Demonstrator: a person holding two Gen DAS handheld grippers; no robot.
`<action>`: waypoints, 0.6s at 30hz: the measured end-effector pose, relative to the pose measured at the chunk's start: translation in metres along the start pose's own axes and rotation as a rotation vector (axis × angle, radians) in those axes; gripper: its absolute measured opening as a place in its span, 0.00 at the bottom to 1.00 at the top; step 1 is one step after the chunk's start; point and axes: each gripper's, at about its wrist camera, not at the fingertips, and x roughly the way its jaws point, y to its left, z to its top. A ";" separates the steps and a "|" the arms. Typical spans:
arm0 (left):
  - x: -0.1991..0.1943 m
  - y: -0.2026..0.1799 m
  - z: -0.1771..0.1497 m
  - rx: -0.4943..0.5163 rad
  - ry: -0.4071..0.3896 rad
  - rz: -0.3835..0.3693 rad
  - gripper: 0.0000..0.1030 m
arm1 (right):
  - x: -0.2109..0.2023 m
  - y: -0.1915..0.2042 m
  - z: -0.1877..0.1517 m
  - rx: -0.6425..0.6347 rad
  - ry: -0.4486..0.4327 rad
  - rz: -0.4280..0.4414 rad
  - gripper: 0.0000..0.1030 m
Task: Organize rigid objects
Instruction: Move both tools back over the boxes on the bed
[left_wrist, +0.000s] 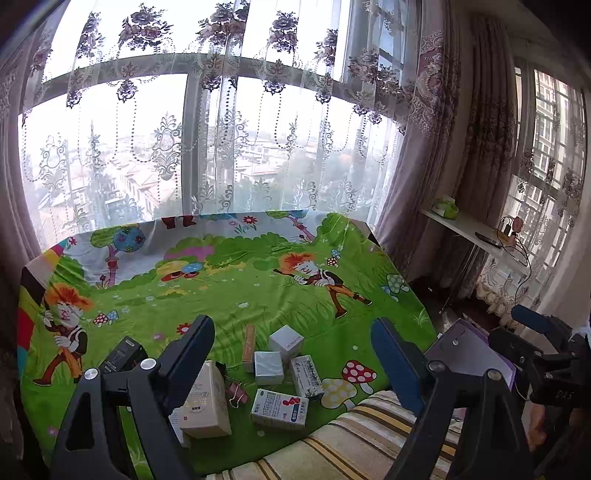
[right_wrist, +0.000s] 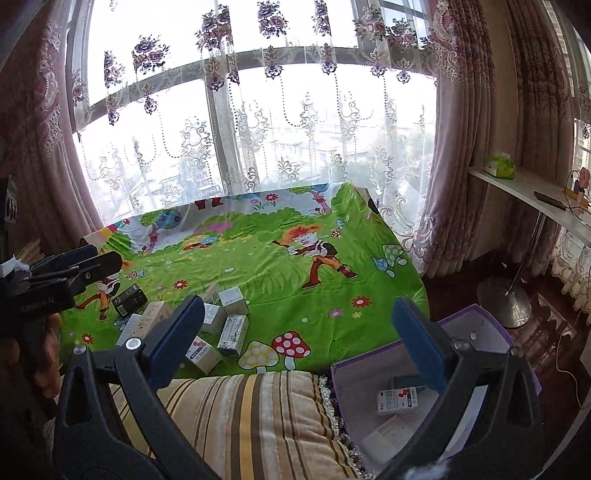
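Several small cardboard boxes lie in a loose cluster on the green cartoon tablecloth (left_wrist: 229, 295) near its front edge: a tall cream box (left_wrist: 207, 400), a white medicine box with a red mark (left_wrist: 280, 409), a white cube (left_wrist: 286, 341), a black box (left_wrist: 123, 355). My left gripper (left_wrist: 295, 354) is open and empty above the cluster. My right gripper (right_wrist: 295, 332) is open and empty, over the striped cushion (right_wrist: 240, 417). A purple-rimmed storage box (right_wrist: 476, 332) at the right holds a medicine box (right_wrist: 397, 400) and other cartons.
Pink binder clips (left_wrist: 236, 393) lie among the boxes. The left gripper shows at the left edge of the right wrist view (right_wrist: 74, 266). Lace curtains and a window stand behind the table. A white shelf (right_wrist: 524, 192) and a floor lamp base (right_wrist: 504, 299) are at the right.
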 end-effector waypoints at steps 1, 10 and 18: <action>0.000 0.010 0.002 -0.020 -0.003 0.010 0.85 | 0.004 0.008 0.001 -0.023 0.003 0.007 0.99; 0.002 0.080 0.018 -0.149 -0.039 0.087 0.85 | 0.048 0.072 0.005 -0.114 0.058 0.102 0.99; 0.008 0.137 0.042 -0.248 -0.058 0.165 0.85 | 0.097 0.127 0.026 -0.166 0.095 0.192 0.99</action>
